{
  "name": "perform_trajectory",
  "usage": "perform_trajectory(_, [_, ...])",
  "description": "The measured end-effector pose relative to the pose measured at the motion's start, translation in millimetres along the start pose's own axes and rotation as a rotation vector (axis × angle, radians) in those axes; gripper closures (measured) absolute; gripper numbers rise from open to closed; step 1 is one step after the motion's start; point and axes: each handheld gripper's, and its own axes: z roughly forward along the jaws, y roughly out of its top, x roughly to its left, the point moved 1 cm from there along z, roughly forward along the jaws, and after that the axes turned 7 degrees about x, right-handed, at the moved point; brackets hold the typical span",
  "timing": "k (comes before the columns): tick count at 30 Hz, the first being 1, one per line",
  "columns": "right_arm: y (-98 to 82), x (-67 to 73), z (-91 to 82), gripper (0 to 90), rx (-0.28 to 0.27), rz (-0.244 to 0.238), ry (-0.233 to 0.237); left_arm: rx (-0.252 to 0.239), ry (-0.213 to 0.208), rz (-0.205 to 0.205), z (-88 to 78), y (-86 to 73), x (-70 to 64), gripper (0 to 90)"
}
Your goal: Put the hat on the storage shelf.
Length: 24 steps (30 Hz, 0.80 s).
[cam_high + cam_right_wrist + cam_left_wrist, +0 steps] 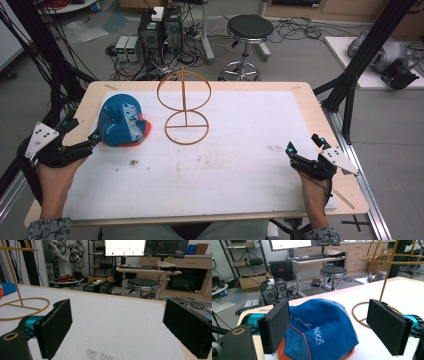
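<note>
1. The cap (122, 121) is blue with white lettering, a mesh panel and an orange brim edge; it lies crown-up near the table's (250, 200) far left corner, just beside the wire stand (185, 107)
2. The left gripper (95, 136) has its jaws spread wide on either side of the cap's near edge, pads not pressing it
3. The right gripper (305, 145) rests at the right edge, jaws wide apart, holding nothing

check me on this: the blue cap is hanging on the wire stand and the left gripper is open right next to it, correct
Not quite. The blue cap is not hanging on the wire stand; it lies on the table beside the stand's base ring, as the high view shows. The rest holds: the left gripper is open right next to the cap.
</note>
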Motion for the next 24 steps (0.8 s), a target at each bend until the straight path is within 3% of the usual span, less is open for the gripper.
perform_trajectory(16, [-6.0,-6.3,-13.4,7.9,0.023,-0.004,-0.016,-0.016,-0.024,-0.008,23.5,8.8,-4.9,19.5])
perform_trajectory(24, [-8.8,-5.2,-17.6,7.9,0.04,-0.036,-0.013,-0.02,-0.035,-0.006,40.2,10.6,-8.8,20.6])
